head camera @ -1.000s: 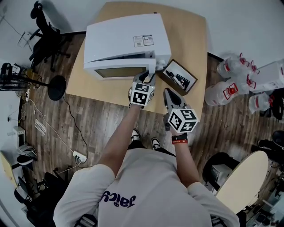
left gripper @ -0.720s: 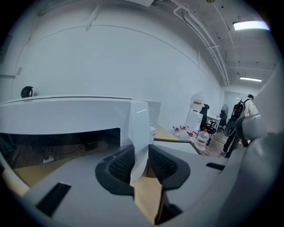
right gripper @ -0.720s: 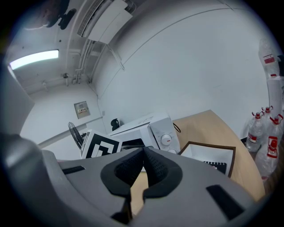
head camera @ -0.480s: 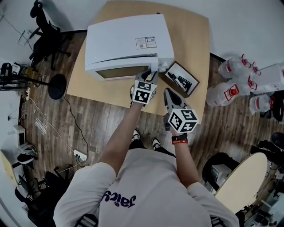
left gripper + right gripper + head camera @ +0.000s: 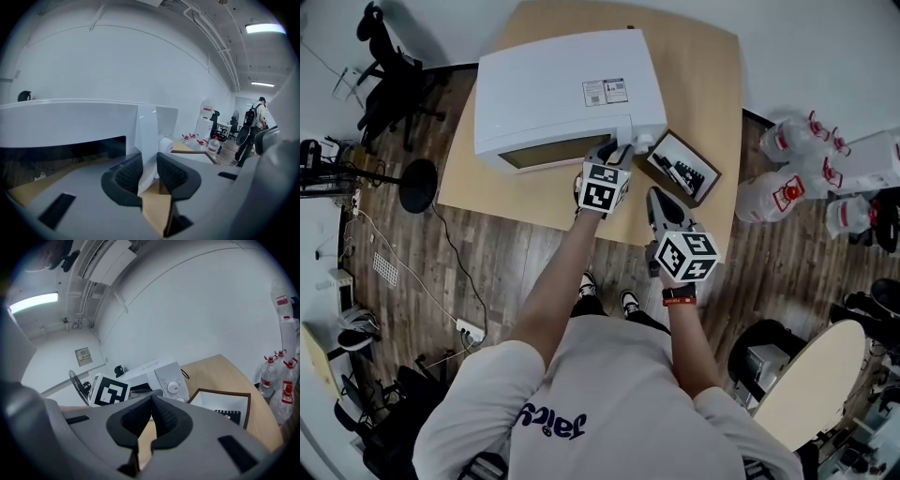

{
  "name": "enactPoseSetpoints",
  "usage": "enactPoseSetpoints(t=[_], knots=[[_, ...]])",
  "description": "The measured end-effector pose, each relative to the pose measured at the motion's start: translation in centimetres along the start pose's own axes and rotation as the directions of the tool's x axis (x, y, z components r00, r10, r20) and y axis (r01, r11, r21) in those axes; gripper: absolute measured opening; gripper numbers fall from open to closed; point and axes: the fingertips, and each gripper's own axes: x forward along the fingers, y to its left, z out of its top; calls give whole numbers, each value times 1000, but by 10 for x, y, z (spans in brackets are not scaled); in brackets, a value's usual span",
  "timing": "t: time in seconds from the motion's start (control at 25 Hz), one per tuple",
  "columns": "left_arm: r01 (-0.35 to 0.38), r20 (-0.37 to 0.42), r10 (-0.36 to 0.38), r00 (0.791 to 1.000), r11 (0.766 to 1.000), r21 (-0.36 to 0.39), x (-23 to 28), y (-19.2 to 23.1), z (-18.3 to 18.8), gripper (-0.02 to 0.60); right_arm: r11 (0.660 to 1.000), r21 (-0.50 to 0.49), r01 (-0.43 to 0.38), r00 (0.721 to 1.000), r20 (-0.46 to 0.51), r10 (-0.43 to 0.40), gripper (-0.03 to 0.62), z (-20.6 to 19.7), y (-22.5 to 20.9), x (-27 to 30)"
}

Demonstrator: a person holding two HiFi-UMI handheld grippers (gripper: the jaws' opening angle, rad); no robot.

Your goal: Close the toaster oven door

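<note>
A white toaster oven (image 5: 567,89) stands on the wooden table (image 5: 703,84). Its door (image 5: 548,152) is tipped up almost against the oven front. My left gripper (image 5: 617,150) is at the door's right end. In the left gripper view the door's white edge (image 5: 147,131) sits between the pads of the left gripper (image 5: 149,171), which have just been opening a little and still touch it. My right gripper (image 5: 654,199) hovers near the table's front edge, shut, with nothing between its pads (image 5: 164,416). The right gripper view shows the oven's knobs (image 5: 173,386).
A dark-rimmed open box (image 5: 680,167) holding a black notebook lies just right of the oven. Large water bottles (image 5: 778,192) stand on the floor at right, an office chair (image 5: 389,84) at left, a round table (image 5: 811,384) at lower right. A person with a backpack (image 5: 251,133) stands far off.
The door has swung up from partly open to almost closed. My left gripper has moved toward the oven with the door's edge. The right gripper has barely moved.
</note>
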Motion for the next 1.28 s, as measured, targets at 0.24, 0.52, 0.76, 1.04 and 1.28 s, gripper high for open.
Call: enactPoseSetpoints(t=[0.24,0.52,0.76,1.04,1.28], knots=[[8,5,-8,1000,1000,1,2,0,-2,112,1000,-2,-3,1000,-1,3,12,-5,6,4],[15,-2,-15,1000,1000,6,-2,-2,-4,112,1000,-13,-7,1000,8,8,12,-12,19,-10],[8,-4,-8,1000,1000,2,-27,-2,-2,89,1000,-25,-6,1000,28,7,12,-18,27,-37],[6,101,-7,995,1000,14,-112,-27,8,86,998,-59,-32,998,52,35,12,-20,44,-69],[-60,183,62,981,998,-16,-198,-46,5,69,991,-117,-62,996,61,70,12,-23,70,-99]])
